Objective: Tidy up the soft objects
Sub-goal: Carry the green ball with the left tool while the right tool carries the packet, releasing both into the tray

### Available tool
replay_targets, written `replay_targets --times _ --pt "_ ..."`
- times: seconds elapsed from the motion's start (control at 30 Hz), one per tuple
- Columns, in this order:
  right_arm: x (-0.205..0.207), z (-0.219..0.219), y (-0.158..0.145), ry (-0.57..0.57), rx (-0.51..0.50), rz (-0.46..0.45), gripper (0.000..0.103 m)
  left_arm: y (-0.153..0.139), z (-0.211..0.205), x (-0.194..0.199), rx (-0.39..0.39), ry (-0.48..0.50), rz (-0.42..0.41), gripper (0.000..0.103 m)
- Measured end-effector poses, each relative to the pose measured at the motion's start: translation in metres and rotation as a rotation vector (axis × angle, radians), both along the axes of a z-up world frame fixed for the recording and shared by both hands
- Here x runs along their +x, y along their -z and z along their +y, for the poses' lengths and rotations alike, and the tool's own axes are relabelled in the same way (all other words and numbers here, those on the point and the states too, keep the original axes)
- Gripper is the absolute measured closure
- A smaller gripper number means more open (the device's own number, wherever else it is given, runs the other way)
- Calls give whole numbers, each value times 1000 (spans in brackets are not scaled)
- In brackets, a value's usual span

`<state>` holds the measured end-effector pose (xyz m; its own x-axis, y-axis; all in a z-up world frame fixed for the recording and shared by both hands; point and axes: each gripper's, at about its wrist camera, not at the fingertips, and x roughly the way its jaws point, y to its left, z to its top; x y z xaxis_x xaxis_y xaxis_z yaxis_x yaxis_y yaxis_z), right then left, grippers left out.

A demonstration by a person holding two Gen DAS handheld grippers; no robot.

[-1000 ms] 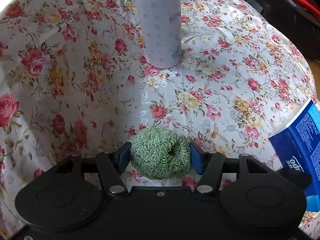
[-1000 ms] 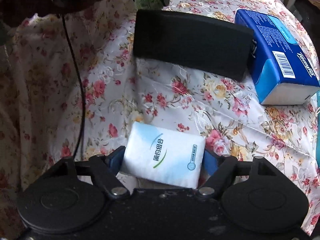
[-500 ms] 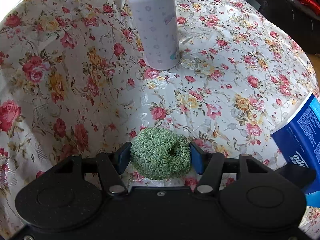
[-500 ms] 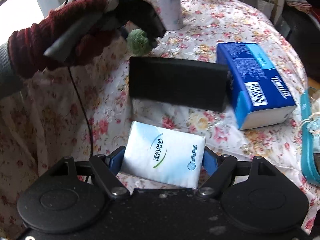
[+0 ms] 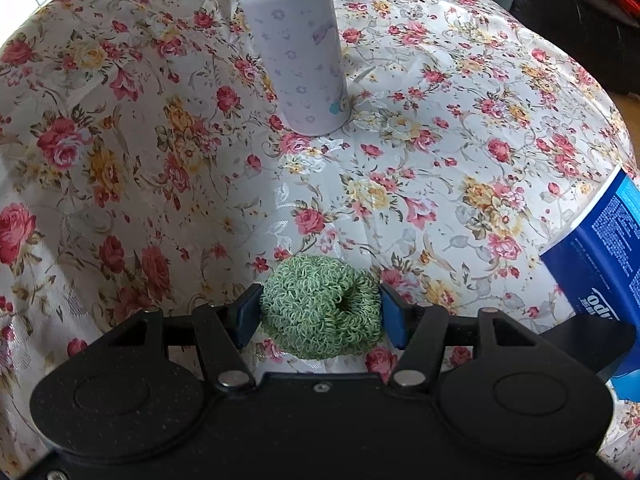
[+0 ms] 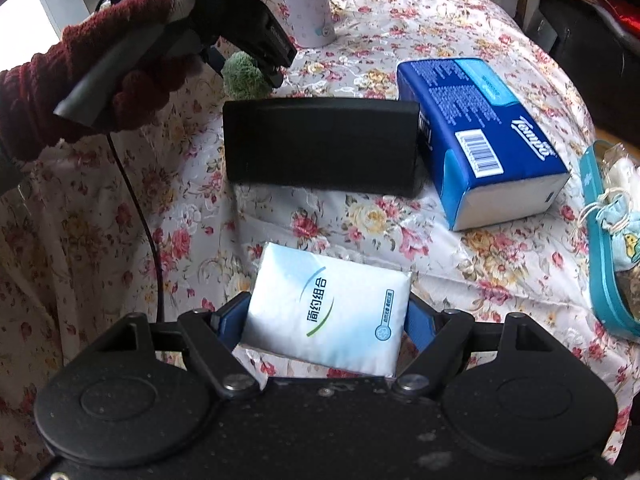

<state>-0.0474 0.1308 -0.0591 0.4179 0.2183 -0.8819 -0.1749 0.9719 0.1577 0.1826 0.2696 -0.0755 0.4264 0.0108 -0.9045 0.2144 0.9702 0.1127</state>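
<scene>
Floral tablecloth, curly green scrunchie

We saw a green scrubber — a round, loopy ball of coiled strands with a dark dimple on its right side — pinched at both flanks and raised off the floral cloth. A white tissue pack with green Chinese lettering and a curved green stripe was clamped at its two short ends, tilted slightly. A blue tissue pack lay flat on the cloth, barcode facing up — touching a black rectangular block that lay just to its left.
</scene>
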Motion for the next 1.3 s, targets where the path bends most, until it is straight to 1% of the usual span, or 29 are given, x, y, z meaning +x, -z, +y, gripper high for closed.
replay_targets --times 0.2,0.33,0.43,0.5,0.6,0.67,0.73,0.8,0.87,0.9,1.0,1.07,1.13,1.2,1.3 --pt "1 1 4 9 2 15 25 2 3 2 -6 -15 18 46" --pt "0 -4 2 28 12 8 25 6 2 2 20 -20 16 46" --pt "-1 -10 -5 48 29 -9 25 10 3 4 40 -25 7 46" --pt "-3 -17 -13 63 40 -35 25 12 5 6 50 -28 -6 46" --pt "-7 -35 -33 96 43 -103 25 15 11 9 26 -21 -28 46" --pt "-11 -51 -47 130 44 -149 25 18 14 10 27 -21 -56 45" --pt "-15 -73 -61 187 47 -190 25 21 16 8 20 -29 -73 45" --pt "-19 -97 -72 262 44 -220 25 19 12 4 33 -49 -96 46" --pt "-21 -124 -80 354 30 -229 25 13 6 -3 52 -78 -119 46" --pt "-22 -139 -83 407 22 -230 25 8 -1 -7 71 -68 -123 46" --pt "-23 -179 -89 570 -17 -222 24 -17 -16 -27 90 -43 -191 46" --pt "-22 -202 -91 662 -45 -217 24 -36 -27 -38 79 -27 -211 46" --pt "-21 -224 -92 739 -39 -217 24 -56 -39 -49 57 -15 -226 46" --pt "-20 -245 -93 791 -15 -219 24 -76 -55 -57 34 -2 -233 46" --pt "-20 -269 -95 834 1 -220 24 -106 -88 -68 -17 34 -234 46"
